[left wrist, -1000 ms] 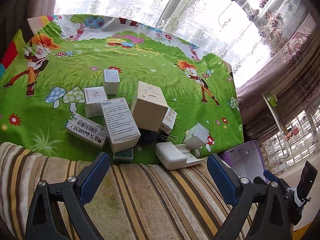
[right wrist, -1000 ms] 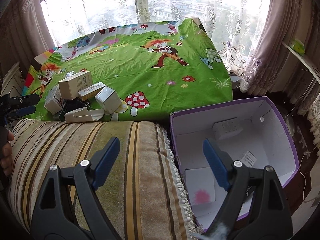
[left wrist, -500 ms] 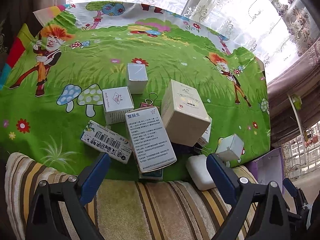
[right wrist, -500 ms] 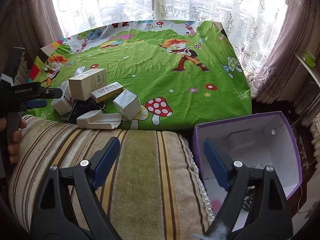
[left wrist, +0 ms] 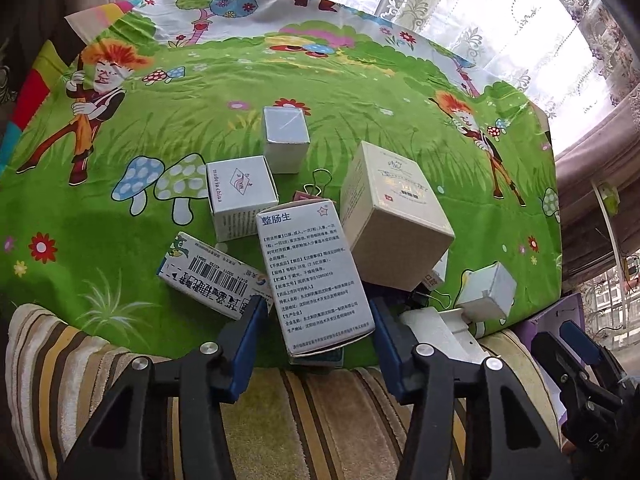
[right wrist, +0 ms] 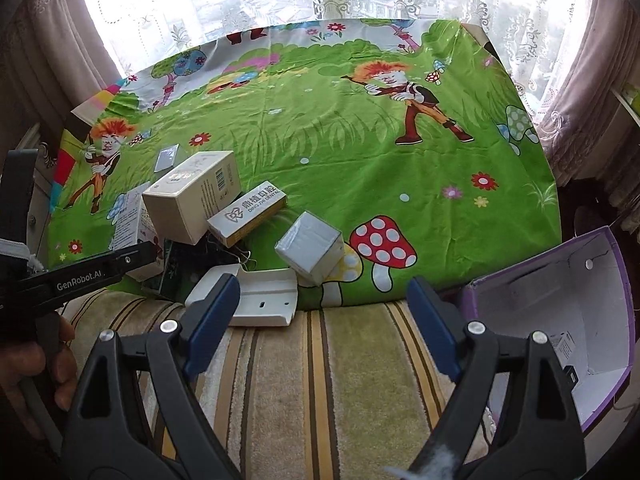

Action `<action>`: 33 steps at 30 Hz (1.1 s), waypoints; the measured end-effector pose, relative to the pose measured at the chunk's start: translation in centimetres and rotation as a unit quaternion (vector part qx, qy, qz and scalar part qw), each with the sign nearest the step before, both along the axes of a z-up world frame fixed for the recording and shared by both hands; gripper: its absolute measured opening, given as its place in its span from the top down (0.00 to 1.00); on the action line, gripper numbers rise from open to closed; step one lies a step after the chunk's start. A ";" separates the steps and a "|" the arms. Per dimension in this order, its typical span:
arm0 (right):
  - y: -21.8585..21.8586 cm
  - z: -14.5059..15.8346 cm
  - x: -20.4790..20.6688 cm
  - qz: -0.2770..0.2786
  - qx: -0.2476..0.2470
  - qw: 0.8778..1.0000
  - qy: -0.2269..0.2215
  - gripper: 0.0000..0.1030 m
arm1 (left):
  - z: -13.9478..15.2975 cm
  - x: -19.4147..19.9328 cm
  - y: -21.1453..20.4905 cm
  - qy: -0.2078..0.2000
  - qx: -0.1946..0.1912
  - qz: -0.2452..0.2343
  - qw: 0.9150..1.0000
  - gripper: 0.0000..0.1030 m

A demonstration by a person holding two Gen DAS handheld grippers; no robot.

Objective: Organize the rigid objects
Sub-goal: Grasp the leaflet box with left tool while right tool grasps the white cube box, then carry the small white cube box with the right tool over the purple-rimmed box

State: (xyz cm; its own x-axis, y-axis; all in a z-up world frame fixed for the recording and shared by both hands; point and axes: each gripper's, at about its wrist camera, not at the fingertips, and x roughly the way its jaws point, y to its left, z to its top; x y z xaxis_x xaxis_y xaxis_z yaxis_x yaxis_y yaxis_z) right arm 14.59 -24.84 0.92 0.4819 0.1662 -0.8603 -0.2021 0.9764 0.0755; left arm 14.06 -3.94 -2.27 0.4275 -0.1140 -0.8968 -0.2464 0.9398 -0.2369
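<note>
left hand-held gripper point(left wrist: 320, 320) | jaws closing, narrower than before | around medicine box point(left wrist: 316, 280)

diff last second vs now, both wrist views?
The left gripper has come in over the pile, and its jaws are closing around the blue-and-white medicine box. The right gripper, still open and empty, swung left from the purple box toward the white cube box. The boxes have not shifted.
</note>
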 end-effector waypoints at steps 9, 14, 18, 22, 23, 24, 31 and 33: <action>0.2 -1.0 2.3 -0.056 0.015 0.998 0.033 0.15 | 0.2 -1.6 0.9 -0.034 -0.026 0.021 0.999 0.60; 0.1 -1.8 3.5 -0.086 0.016 0.995 0.051 0.15 | 0.8 -2.6 1.9 -0.060 -0.040 0.040 0.997 0.60; 1.1 -2.2 4.3 -0.089 0.000 0.995 0.054 0.15 | 1.2 -2.6 1.5 -0.072 -0.029 0.032 0.996 0.60; 2.2 -2.8 5.0 -0.085 -0.020 0.995 0.055 0.15 | 1.6 -2.9 1.0 -0.083 -0.017 0.023 0.996 0.60; 2.4 -3.0 5.2 -0.086 -0.026 0.994 0.057 0.15 | 1.7 -2.9 1.0 -0.086 -0.015 0.022 0.996 0.60; 2.5 -3.4 5.4 -0.087 -0.029 0.994 0.060 0.15 | 1.8 -3.0 1.0 -0.089 -0.014 0.022 0.996 0.60; 1.9 -4.7 5.6 -0.096 -0.018 0.992 0.075 0.41 | 1.8 -2.9 0.5 -0.094 -0.002 0.011 0.996 0.60; 1.6 -5.1 5.6 -0.099 -0.007 0.992 0.081 0.55 | 1.8 -3.0 0.4 -0.095 0.002 0.010 0.995 0.60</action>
State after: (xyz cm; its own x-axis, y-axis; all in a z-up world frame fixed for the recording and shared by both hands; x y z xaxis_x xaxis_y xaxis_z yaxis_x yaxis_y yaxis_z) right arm 20.21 -23.24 -4.19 0.3593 0.0705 -0.9306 0.0073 0.9969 0.0784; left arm 11.08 -3.56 -0.44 0.5915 -0.1006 -0.8000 -0.2160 0.9361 -0.2774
